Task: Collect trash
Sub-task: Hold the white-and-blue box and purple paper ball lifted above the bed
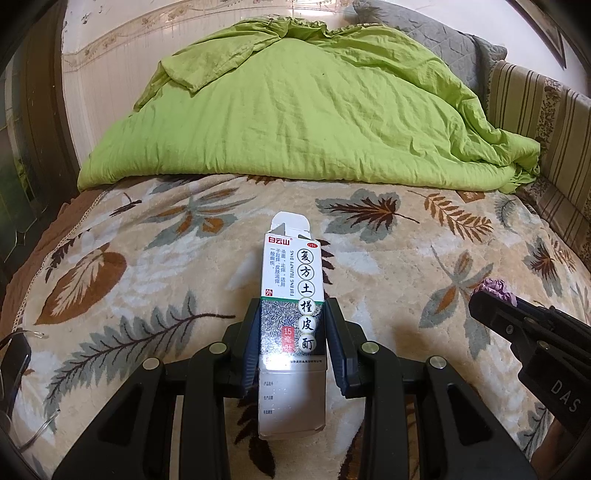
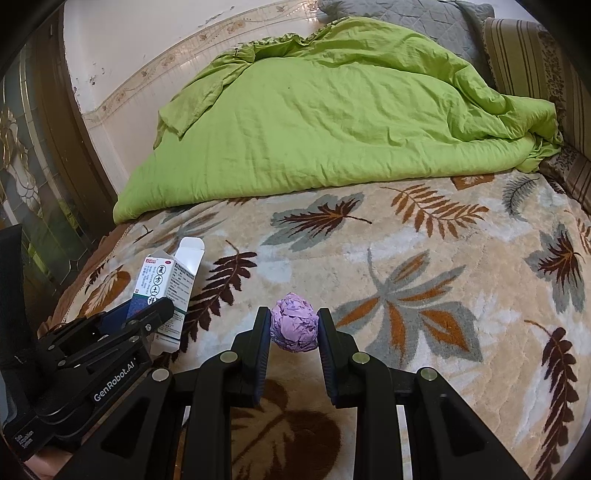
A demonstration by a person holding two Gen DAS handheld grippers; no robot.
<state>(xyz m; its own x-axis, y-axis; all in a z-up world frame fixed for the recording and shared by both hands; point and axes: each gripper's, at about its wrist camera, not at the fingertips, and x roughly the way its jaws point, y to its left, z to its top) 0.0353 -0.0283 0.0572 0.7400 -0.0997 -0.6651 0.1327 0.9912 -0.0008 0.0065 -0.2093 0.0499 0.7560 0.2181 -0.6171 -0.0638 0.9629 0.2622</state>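
My left gripper [image 1: 291, 325] has its two dark fingers pressed against the long sides of a medicine carton [image 1: 291, 295], pinching it around its lower half. The carton is a slim white box lying lengthwise away from me, its face printed with a column of black characters in pale circles, a red brand patch at the far left corner, a small green square, and a silvery leaf pattern with a red label where the fingers grip; the near end is plain grey-white, and the far flap stands open. From my right wrist view the same box shows off to the left, tilted, with its white flap up. My right gripper [image 2: 294, 325] is closed on a purple paper ball [image 2: 294, 323], a crumpled lilac wad with dark creases, roughly egg-shaped, wedged between the fingertips and touching both; I cannot tell whether it rests on the bedding or hangs just above it. Both pieces sit over a plush leaf-print blanket [image 2: 424, 258], cream with brown, grey and orange leaves, stretching ahead of both grippers. To the left of the left gripper, at the frame edge, lie a pair of glasses [image 1: 22, 373]. Farther ahead, a rumpled lime-green quilt [image 1: 295, 118] is heaped across the bed, and beyond it a grey pillow [image 1: 428, 29] leans near a striped headboard [image 1: 535, 110] at the right.
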